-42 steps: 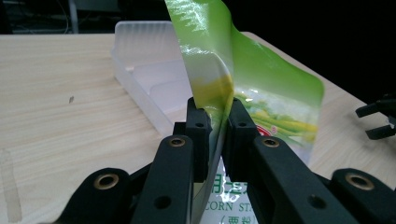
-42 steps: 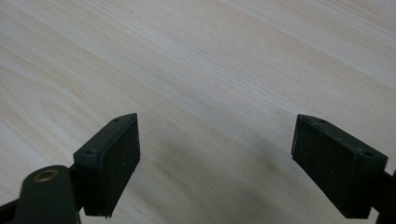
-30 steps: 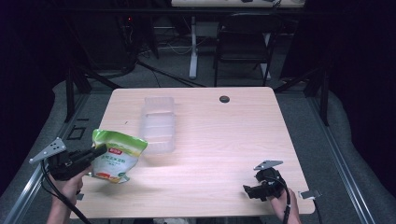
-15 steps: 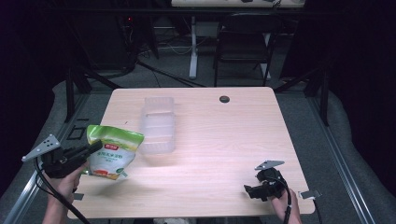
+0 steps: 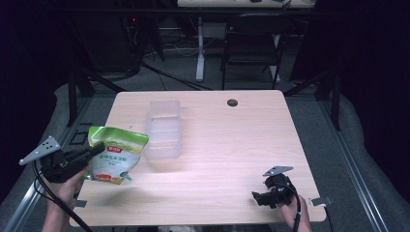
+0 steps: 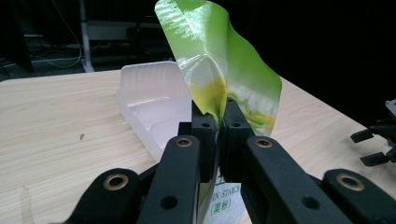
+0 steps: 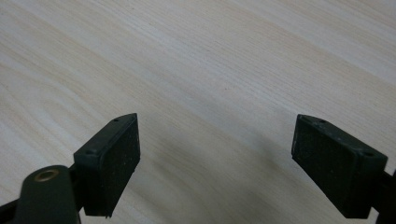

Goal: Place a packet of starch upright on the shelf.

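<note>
The left tool (image 5: 92, 151) is clamped on the side edge of a green pouch (image 5: 117, 153), which hangs at the near left of the worktop (image 5: 232, 145), lifted off the wood as far as I can tell. From the left gripper view the pouch (image 6: 219, 74) looks like thin glossy film that curls and flops above the jaws, so I'd judge it soft, fairly light and a bit slippery; the flat seam where it is pinched seems the safest hold, since the filled belly would squash. Just beside it, further in, lies a clear plastic tray (image 5: 164, 128) with compartments, light enough to get knocked. The right tool (image 5: 263, 198) rests well apart at the near right, jaws spread wide over bare wood
</note>
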`<state>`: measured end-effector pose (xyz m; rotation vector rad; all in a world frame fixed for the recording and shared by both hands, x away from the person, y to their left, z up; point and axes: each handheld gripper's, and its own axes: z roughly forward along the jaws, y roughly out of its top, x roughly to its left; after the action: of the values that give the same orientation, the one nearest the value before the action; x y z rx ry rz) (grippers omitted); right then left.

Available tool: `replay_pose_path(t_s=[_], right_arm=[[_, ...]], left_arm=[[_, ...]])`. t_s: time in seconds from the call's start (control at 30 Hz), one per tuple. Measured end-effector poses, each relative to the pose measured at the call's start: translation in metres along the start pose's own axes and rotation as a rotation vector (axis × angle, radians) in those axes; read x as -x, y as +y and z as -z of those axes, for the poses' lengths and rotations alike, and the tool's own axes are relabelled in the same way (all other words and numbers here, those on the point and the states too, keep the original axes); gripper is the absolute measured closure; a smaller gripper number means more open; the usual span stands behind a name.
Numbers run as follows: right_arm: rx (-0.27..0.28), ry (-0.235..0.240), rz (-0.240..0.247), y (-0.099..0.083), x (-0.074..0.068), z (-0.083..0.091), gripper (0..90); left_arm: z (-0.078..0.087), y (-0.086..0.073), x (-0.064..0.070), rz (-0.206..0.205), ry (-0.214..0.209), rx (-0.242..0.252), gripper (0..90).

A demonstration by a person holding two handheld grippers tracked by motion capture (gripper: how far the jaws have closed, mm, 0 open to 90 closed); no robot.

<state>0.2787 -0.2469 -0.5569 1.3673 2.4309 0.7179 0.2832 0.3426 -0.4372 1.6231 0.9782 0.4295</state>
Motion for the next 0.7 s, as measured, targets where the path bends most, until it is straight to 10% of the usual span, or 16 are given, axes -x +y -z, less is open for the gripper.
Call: replay_pose_path(t_s=[0.7], right_arm=[[0.000, 0.000, -0.003, -0.001, 0.000, 0.000, 15.0]], left_arm=[[-0.019, 0.025, -0.003, 0.055, 0.091, 0.031, 87.4]])
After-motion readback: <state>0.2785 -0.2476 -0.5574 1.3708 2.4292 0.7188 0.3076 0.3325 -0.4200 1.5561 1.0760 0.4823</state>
